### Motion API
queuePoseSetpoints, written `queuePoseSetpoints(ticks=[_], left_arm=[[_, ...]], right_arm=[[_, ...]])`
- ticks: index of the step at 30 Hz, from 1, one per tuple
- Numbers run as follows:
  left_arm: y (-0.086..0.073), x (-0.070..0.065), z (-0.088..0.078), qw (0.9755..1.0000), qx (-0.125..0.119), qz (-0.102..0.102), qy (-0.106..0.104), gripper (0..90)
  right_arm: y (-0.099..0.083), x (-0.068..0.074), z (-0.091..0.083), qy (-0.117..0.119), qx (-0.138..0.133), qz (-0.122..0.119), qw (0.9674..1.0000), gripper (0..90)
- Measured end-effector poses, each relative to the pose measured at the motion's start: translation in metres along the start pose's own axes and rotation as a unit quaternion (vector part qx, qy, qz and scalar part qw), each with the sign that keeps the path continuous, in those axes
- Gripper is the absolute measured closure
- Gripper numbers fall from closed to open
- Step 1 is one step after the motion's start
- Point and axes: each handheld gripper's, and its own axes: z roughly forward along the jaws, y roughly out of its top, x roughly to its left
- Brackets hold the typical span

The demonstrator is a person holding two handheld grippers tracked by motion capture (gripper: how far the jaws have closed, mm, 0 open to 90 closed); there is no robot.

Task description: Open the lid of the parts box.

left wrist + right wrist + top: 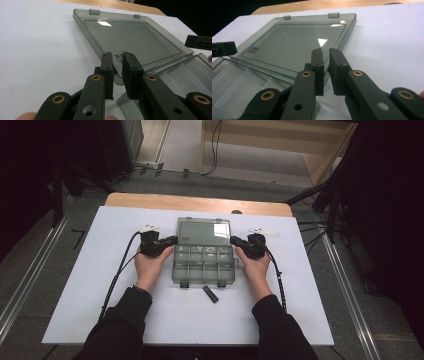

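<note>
Plastic, thin and see-through, makes up the compartment box [204, 251], which lies open in the middle of the white table [75, 285], its lid [204, 232] folded flat away from the person and the divided tray [204, 265] nearest them. It looks light and fairly stiff, though the lid would likely flex and swing on its hinge if lifted by one corner, and the smooth walls may slip between hard pads. The left gripper [117, 56] sits at the lid's left edge near the hinge, the right gripper [325, 51] at the right edge; both jaw pairs stand nearly shut with only a slim gap, and whether they pinch the lid's rim I cannot tell. Taking hold at both side rims together seems soundest. A small black piece [210, 294] lies just before the tray.
</note>
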Motion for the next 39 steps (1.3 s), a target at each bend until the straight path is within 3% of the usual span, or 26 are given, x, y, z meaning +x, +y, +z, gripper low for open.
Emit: queuePoseSetpoints(ticks=[5,8,10,16,22,27,34,36,39], left_arm=[[0.0,0.0,-0.001,1.0,0.001,0.004,0.0,79.0],[0.001,-0.002,-0.005,0.9999,-0.004,0.015,0.001,76.3],[0.001,-0.001,-0.008,0.9998,-0.011,0.019,-0.003,72.7],[0.0,-0.001,-0.019,0.9992,-0.031,0.026,-0.007,56.1],[-0.002,-0.007,-0.031,0.998,-0.047,0.037,-0.022,44.3],[-0.006,-0.015,-0.042,0.9966,-0.047,0.057,-0.034,33.5],[-0.015,-0.021,-0.056,0.9952,-0.055,0.07,-0.041,23.8],[-0.018,-0.022,-0.06,0.9946,-0.058,0.073,-0.045,23.5],[-0.022,-0.025,-0.066,0.9937,-0.062,0.079,-0.05,23.4]], right_arm=[[0.0,-0.001,-0.001,0.004,0.0,0.001,1.0,79.7],[0.0,0.0,-0.007,0.004,-0.011,-0.015,0.9998,77.2],[0.0,0.0,-0.013,-0.006,-0.024,-0.032,0.9992,73.1],[-0.003,-0.005,-0.034,-0.006,-0.047,-0.036,0.9982,57.9],[-0.009,0.004,-0.048,-0.007,-0.051,-0.067,0.9964,41.2],[-0.012,0.015,-0.059,0.002,-0.056,-0.089,0.9944,35.2],[-0.018,0.025,-0.074,0.009,-0.066,-0.108,0.992,20.8],[-0.02,0.027,-0.077,-0.002,-0.07,-0.111,0.9914,14.9],[-0.023,0.027,-0.083,0.001,-0.077,-0.11,0.991,11.2]])
